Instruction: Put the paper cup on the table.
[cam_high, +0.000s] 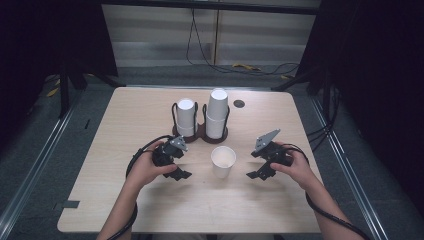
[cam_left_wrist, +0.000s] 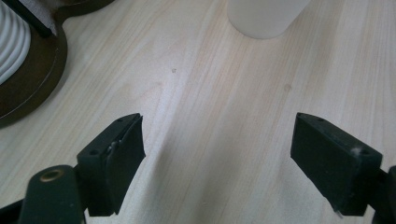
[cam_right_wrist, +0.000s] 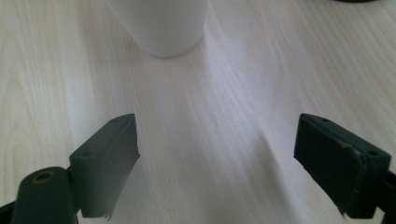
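Bench: pale wood-grain rectangular bench (cam_high: 150, 200) carrying all the items.
Holder: dark brown double-ring cup holder (cam_high: 200, 134) at the bench's far centre; stacked white paper cups stand upside down in both rings, the right stack (cam_high: 217, 112) taller than the left (cam_high: 185, 116).
Loose cup: single white paper cup (cam_high: 223, 161), upright with its mouth up, in front of the holder and between the two claws, touching neither.
Left claw: black two-jaw left claw (cam_high: 176, 165), held in a hand, jaws spread wide over bare wood, nothing between them.
Right claw: black two-jaw right claw (cam_high: 259, 162), likewise held, jaws wide apart and empty, cup just ahead.
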